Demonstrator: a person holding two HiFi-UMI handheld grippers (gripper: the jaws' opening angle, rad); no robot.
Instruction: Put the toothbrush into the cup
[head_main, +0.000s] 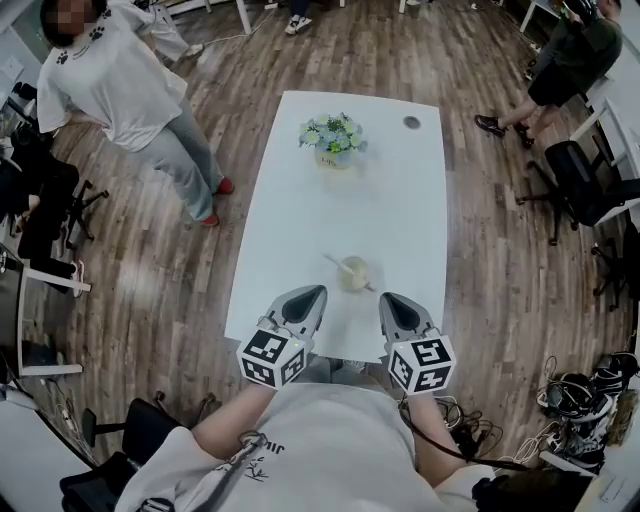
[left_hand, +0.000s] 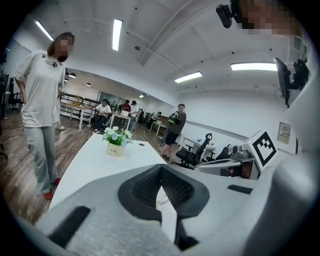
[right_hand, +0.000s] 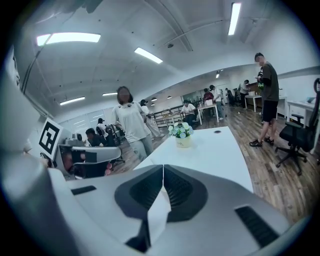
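A pale cup (head_main: 353, 273) stands on the white table (head_main: 300, 220) near its front edge. A thin toothbrush (head_main: 333, 261) lies slanted across the cup's mouth, one end sticking out to the upper left. My left gripper (head_main: 318, 292) is shut and empty, just left of the cup and a little nearer to me. My right gripper (head_main: 385, 298) is also shut and empty, just right of the cup. In the left gripper view the jaws (left_hand: 161, 168) meet at their tips. The right gripper view shows the same (right_hand: 163, 166). The cup is hidden behind the jaws in both gripper views.
A small pot of flowers (head_main: 333, 138) (left_hand: 116, 142) (right_hand: 182, 135) stands at the table's far end, beside a round cable hole (head_main: 412, 122). One person (head_main: 130, 90) stands left of the table and another (head_main: 560, 70) far right. Office chairs (head_main: 590, 190) stand at the right.
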